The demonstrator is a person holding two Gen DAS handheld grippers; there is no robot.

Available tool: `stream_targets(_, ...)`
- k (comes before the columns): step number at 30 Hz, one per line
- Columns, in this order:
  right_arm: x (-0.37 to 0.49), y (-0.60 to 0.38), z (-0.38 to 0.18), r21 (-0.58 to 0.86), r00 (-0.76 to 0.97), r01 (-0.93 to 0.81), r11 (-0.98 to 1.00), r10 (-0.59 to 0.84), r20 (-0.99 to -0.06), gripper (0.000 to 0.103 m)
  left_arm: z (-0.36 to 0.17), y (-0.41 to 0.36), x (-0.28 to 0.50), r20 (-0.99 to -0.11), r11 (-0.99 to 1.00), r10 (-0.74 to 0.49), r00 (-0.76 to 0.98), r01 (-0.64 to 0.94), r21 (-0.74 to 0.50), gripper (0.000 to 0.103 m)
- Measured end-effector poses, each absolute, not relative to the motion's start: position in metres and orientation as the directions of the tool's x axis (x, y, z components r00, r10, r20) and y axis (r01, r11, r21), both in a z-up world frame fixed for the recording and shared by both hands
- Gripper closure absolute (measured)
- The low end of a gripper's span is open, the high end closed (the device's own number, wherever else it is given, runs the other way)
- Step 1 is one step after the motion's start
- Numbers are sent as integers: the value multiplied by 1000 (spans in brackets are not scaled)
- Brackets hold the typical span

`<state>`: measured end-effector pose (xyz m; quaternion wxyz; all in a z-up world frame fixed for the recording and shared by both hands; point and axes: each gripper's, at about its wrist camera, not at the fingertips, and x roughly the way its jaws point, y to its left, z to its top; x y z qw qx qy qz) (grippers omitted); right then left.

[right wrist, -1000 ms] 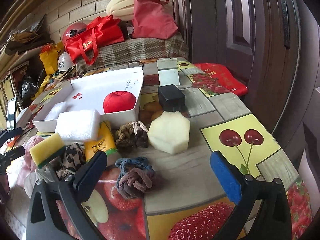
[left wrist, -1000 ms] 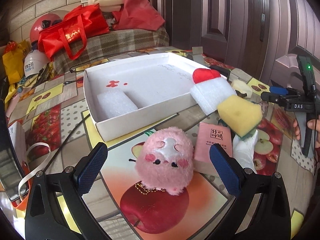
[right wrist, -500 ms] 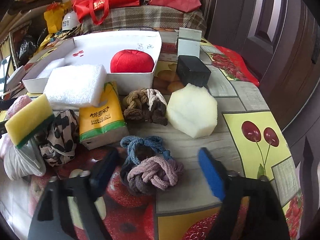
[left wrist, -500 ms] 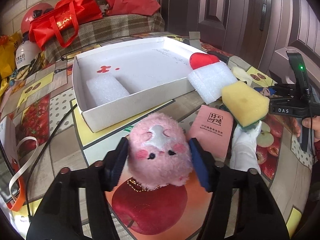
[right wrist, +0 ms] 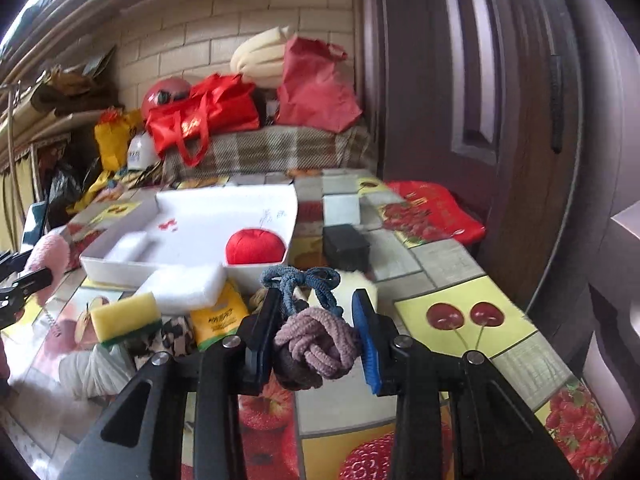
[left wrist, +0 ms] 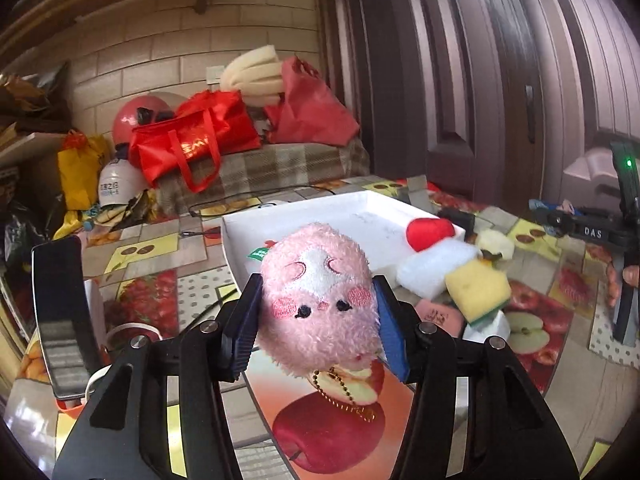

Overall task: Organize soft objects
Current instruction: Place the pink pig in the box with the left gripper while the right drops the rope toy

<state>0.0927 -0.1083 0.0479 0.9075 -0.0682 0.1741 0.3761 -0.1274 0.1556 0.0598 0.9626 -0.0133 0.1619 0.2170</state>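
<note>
My left gripper (left wrist: pixel 318 320) is shut on a pink plush toy (left wrist: pixel 318 296) and holds it above the table, in front of the white box (left wrist: pixel 312 210). Its gold bead chain (left wrist: pixel 340 394) hangs below. My right gripper (right wrist: pixel 316 334) is shut on a bundle of knotted hair ties (right wrist: pixel 314 340), pink, blue and brown, lifted off the table. The white box (right wrist: pixel 192 266) holds a red cushion (right wrist: pixel 255 246) and a white foam block (right wrist: pixel 128 246). The plush also shows at the left edge of the right wrist view (right wrist: pixel 48 254).
Beside the box lie a white foam pad (right wrist: pixel 184 286), a yellow sponge (right wrist: pixel 124 314), a yellow tissue pack (right wrist: pixel 218 316), a pale octagonal sponge (right wrist: pixel 360 282), a black box (right wrist: pixel 344 244) and a white cloth (right wrist: pixel 94 370). A phone (left wrist: pixel 60 312) stands at the left.
Both grippers closed on their objects and lifted them: the left raised the pink plush off the table, the right picked up the hair ties. Both views tilted up.
</note>
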Motion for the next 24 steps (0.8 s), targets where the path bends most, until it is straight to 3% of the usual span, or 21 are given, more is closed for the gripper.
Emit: stream_targets(24, 128, -6, 43, 10, 609, -745, 667, 685, -399, 65, 55, 208, -60, -381, 849, 476, 792, -527, -35, 50)
